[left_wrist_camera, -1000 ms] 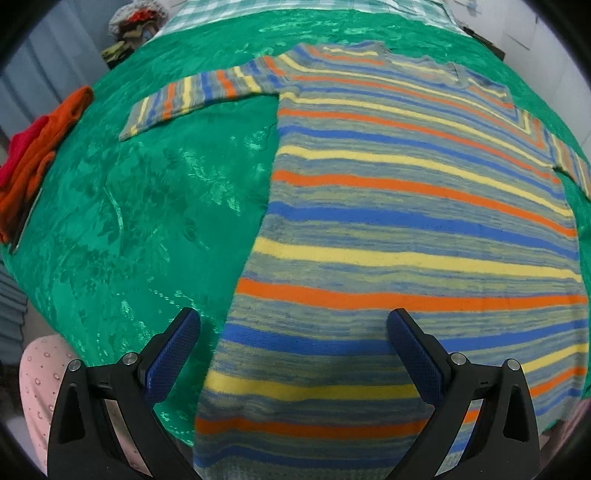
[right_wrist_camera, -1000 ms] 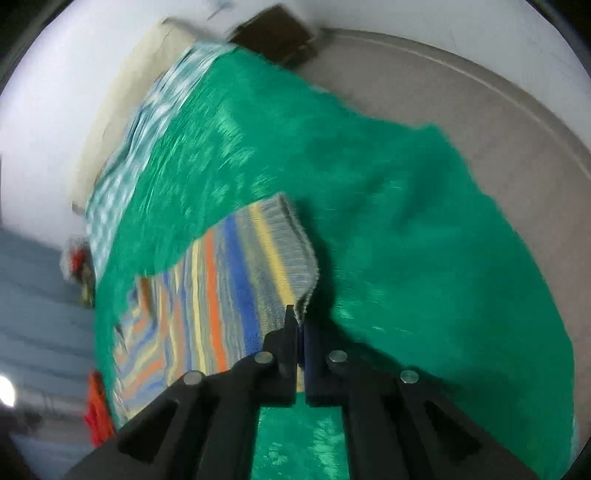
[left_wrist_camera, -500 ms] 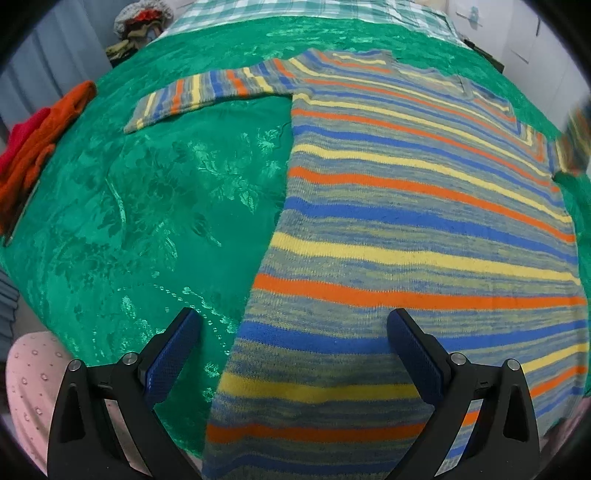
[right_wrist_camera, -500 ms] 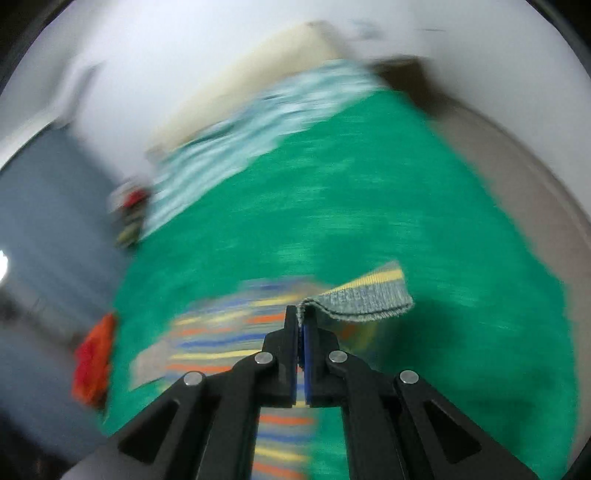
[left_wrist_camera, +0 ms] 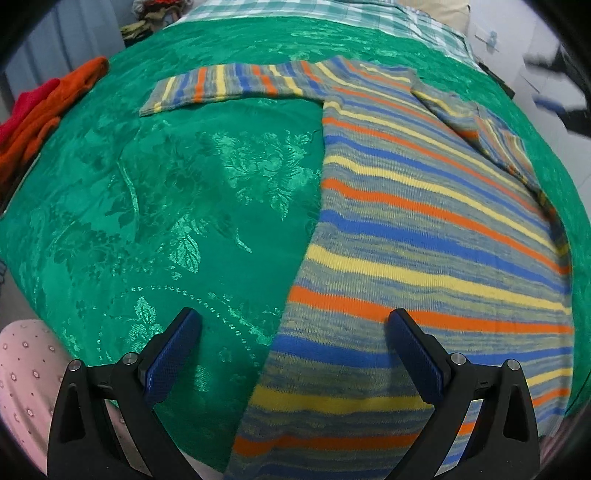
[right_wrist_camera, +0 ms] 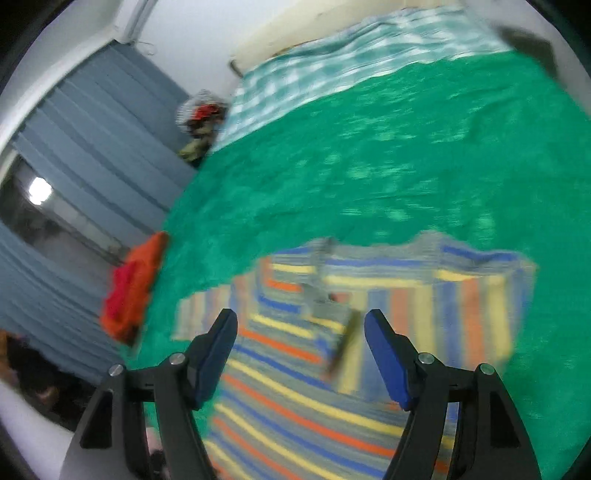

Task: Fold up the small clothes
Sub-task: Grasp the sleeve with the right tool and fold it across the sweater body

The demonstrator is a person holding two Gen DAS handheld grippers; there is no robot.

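A striped sweater in blue, yellow, orange and grey lies flat on the green bedspread. Its left sleeve stretches out to the left, and its right sleeve lies folded across the chest. My left gripper is open above the sweater's lower left edge, one finger over the spread, the other over the knit. In the blurred right wrist view my right gripper hovers above the sweater; its jaws are opening with nothing between them.
A heap of orange and red clothes lies at the bed's left edge. A checked sheet covers the far end, with a pile of clothes beyond. Blue-grey curtains hang on the left. A pink dotted garment shows at the lower left.
My right gripper carried the right sleeve's cuff up and over onto the sweater's chest, then let go and opened. My left gripper shifted slightly left and stayed open.
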